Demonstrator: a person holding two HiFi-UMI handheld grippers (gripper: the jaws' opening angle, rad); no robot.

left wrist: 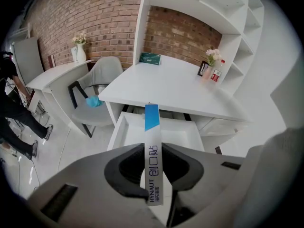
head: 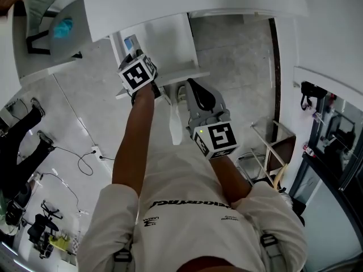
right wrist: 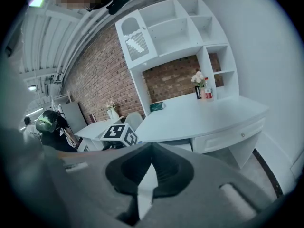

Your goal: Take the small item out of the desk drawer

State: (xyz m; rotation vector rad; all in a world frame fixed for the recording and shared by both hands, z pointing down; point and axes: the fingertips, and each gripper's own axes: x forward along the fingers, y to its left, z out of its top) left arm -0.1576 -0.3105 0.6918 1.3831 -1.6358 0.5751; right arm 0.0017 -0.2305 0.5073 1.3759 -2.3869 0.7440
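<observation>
White bench, top bare along its front edge. The drawer below it stands pulled out, open toward the person.

Left gripper: jaws clamped on a slim white packet with a blue end. The packet stands upright, its blue end uppermost, in front of the drawer's open cavity. In the head view it sits at the drawer's front edge. Whether it is fully clear of the rim cannot be told.

Right gripper: jaw tips pressed together, nothing seen between them. It is held back from the drawer, beside the left arm.

Progress, judged: drawer open and item grasped, so most of the task is done. Remaining: carry the packet clear of the drawer.
</observation>
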